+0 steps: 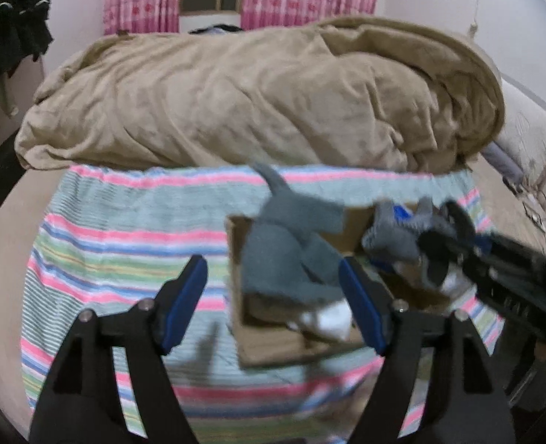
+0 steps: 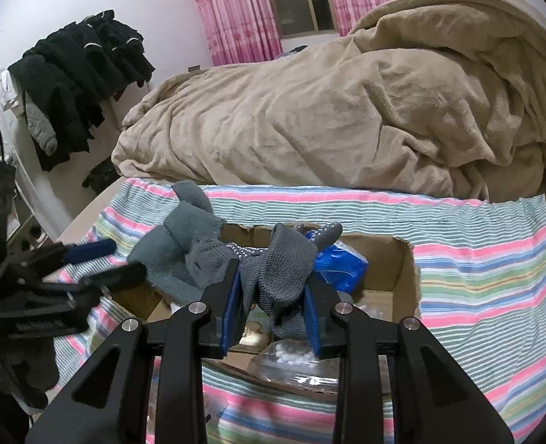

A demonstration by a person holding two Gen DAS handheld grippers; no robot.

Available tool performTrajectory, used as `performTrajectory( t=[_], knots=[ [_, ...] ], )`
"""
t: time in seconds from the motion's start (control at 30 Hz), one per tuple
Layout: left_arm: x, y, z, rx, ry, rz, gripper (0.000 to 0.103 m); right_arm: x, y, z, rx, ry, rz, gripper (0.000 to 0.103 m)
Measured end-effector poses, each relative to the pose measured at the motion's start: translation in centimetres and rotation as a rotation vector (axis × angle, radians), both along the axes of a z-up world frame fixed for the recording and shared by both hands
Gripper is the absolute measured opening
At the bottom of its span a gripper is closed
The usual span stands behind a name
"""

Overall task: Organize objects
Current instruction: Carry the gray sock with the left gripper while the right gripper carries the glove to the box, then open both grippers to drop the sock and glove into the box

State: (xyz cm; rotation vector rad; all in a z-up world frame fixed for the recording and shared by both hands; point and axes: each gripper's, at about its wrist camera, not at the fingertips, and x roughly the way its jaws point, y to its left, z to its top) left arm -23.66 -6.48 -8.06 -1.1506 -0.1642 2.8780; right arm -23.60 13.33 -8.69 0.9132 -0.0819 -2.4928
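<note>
Right gripper (image 2: 273,318) clamps dotted glove (image 2: 284,270) over cardboard box (image 2: 402,270); left gripper (image 1: 273,303) gapes beside it.

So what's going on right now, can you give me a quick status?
Right gripper shut on grey dotted glove, over cardboard box. Left gripper open, empty. Grey knit glove draped on box edge.

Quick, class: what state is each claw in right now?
Left claw: open, holding nothing.
Right claw: shut on the grey dotted glove, above the cardboard box.
</note>
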Motion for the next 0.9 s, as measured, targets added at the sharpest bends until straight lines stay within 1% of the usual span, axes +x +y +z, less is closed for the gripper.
performTrajectory(
  t=[0.1, 0.2, 0.27, 0.33, 0.37, 0.4, 0.5, 0.57, 0.63, 0.73, 0.9],
  knots=[
    [-1.7, -1.2, -0.5, -0.019, -0.003, 0.037, 0.076, -0.4, -0.8, -0.3, -0.005, 0.007, 0.013, 0.033],
    [-3.5, -2.0, -2.2, -0.038, -0.052, 0.061, 0.076, -1.2, -2.1, -1.1, -0.005, -0.014, 0.032, 0.033],
    [-4.2, -2.4, -3.3, -0.025, -0.080, 0.062, 0.076, -1.8, -2.9, -2.0, 0.005, -0.038, 0.037, 0.033],
    [-4.8, -2.8, -4.5, 0.005, -0.117, 0.055, 0.078, -2.4, -3.5, -2.7, 0.017, -0.062, 0.030, 0.033],
    [-5.0, -3.0, -5.1, 0.016, -0.135, 0.054, 0.080, -2.7, -3.7, -3.1, 0.020, -0.077, 0.021, 0.033],
    [-5.2, -3.0, -5.8, 0.021, -0.152, 0.051, 0.083, -2.8, -4.0, -3.4, 0.024, -0.089, 0.014, 0.033],
    [-5.6, -2.8, -7.2, 0.028, -0.192, 0.038, 0.084, -3.3, -4.6, -4.4, 0.052, -0.129, -0.013, 0.036],
    [-5.2, -2.9, -6.9, 0.045, -0.188, 0.045, 0.083, -3.5, -4.8, -5.0, 0.067, -0.147, -0.022, 0.038],
    [-4.6, -2.8, -6.3, 0.051, -0.178, 0.046, 0.083, -3.4, -4.6, -4.9, 0.053, -0.148, -0.024, 0.039],
    [-3.2, -2.7, -4.9, 0.064, -0.156, 0.046, 0.083, -3.1, -4.1, -4.5, 0.044, -0.158, -0.036, 0.048],
    [-0.4, -2.6, -2.4, 0.090, -0.104, 0.043, 0.083, -1.3, -3.5, -2.8, 0.037, -0.120, -0.037, 0.062]
  ],
)
